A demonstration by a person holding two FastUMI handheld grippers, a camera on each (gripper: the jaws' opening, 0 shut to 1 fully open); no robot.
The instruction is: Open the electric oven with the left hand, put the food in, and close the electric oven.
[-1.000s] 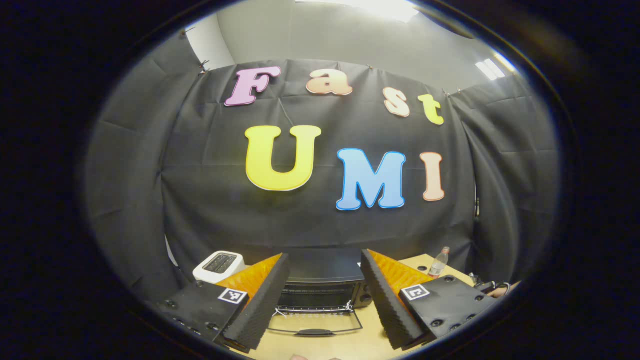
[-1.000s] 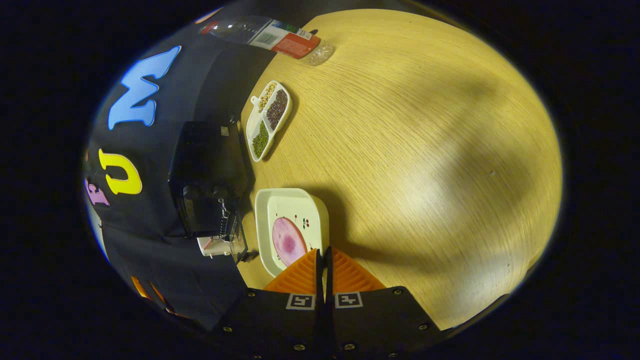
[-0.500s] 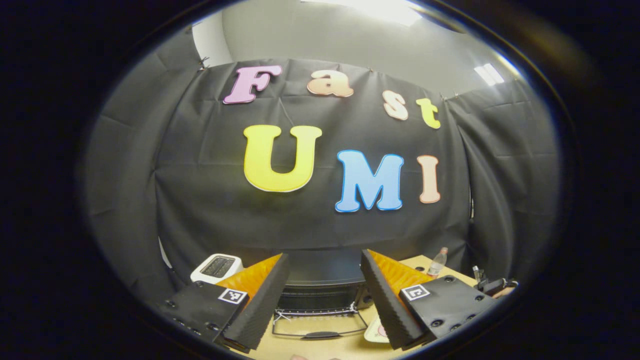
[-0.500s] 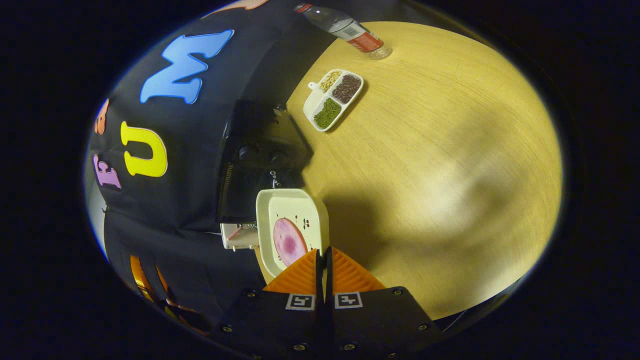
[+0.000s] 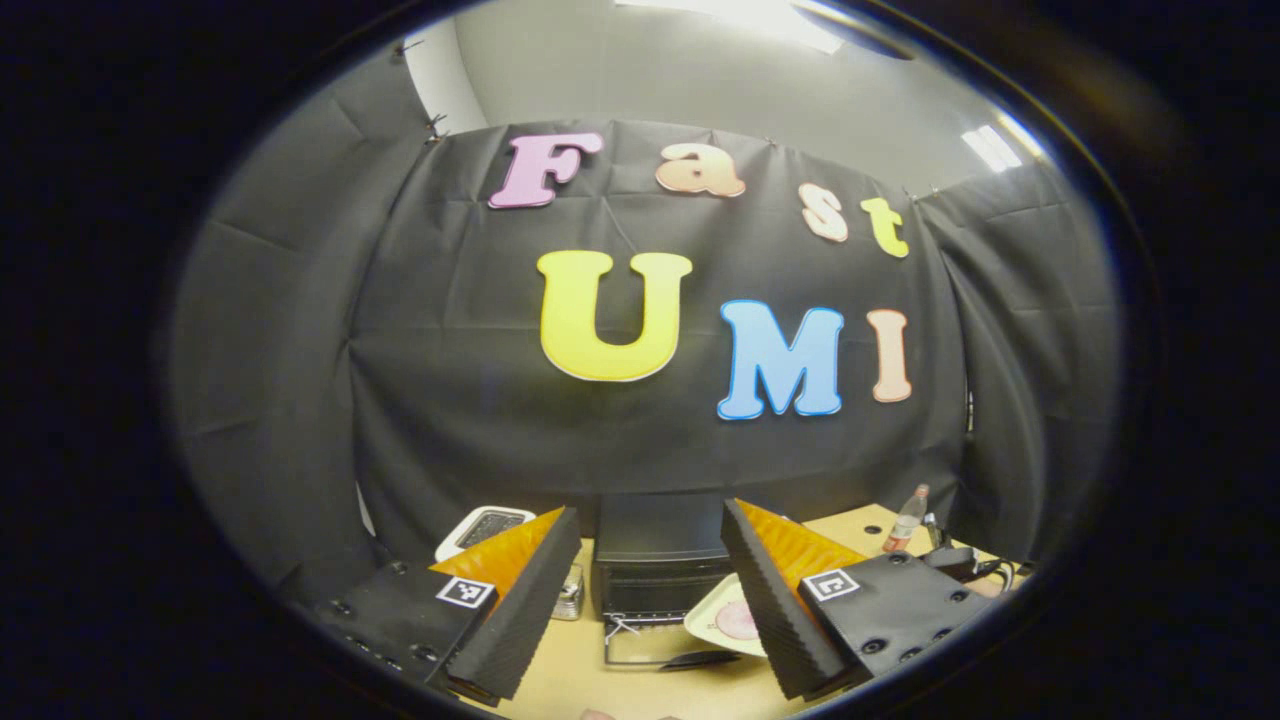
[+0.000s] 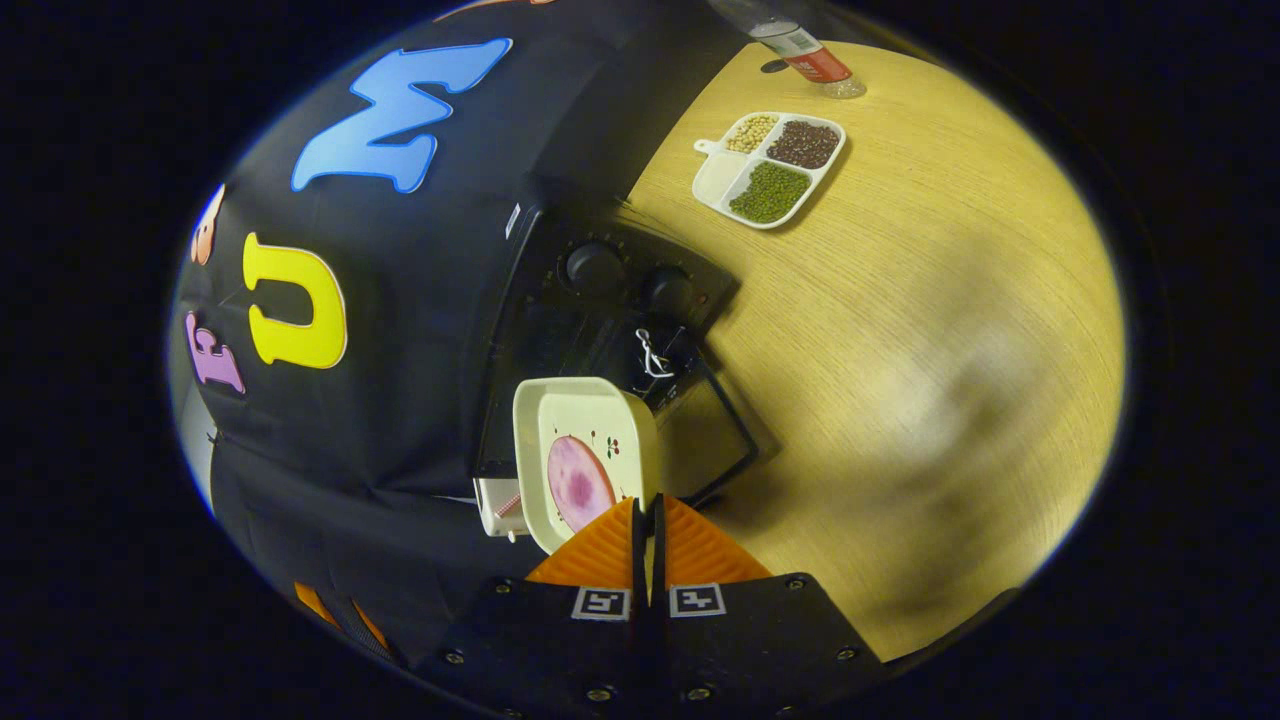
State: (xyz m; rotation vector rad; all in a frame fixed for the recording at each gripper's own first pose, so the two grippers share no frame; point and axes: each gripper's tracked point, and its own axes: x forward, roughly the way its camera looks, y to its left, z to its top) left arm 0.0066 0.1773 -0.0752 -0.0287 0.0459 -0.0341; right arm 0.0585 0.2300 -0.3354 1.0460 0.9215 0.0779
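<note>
The black electric oven (image 5: 655, 560) stands at the table's back, its glass door (image 5: 650, 648) folded down flat in front. My left gripper (image 5: 648, 515) hovers open well short of it, with nothing between the fingers. In the right gripper view, my right gripper (image 6: 645, 502) is shut on the rim of a cream square plate (image 6: 590, 420) carrying a pink slice of food (image 6: 578, 482). The plate sits just before the oven (image 6: 590, 320), over the lowered door (image 6: 725, 425). The left gripper view shows the plate (image 5: 730, 620) at the oven's right front.
A white toaster (image 5: 487, 525) stands left of the oven. On the wooden table (image 6: 900, 350), a divided tray of beans (image 6: 770, 168) and a plastic bottle (image 6: 800, 48) sit to the oven's right. The other gripper (image 5: 955, 562) shows at the far right.
My right gripper has carried the plate from the table's right side to the front of the open oven. The left gripper has shifted a little, staying open.
</note>
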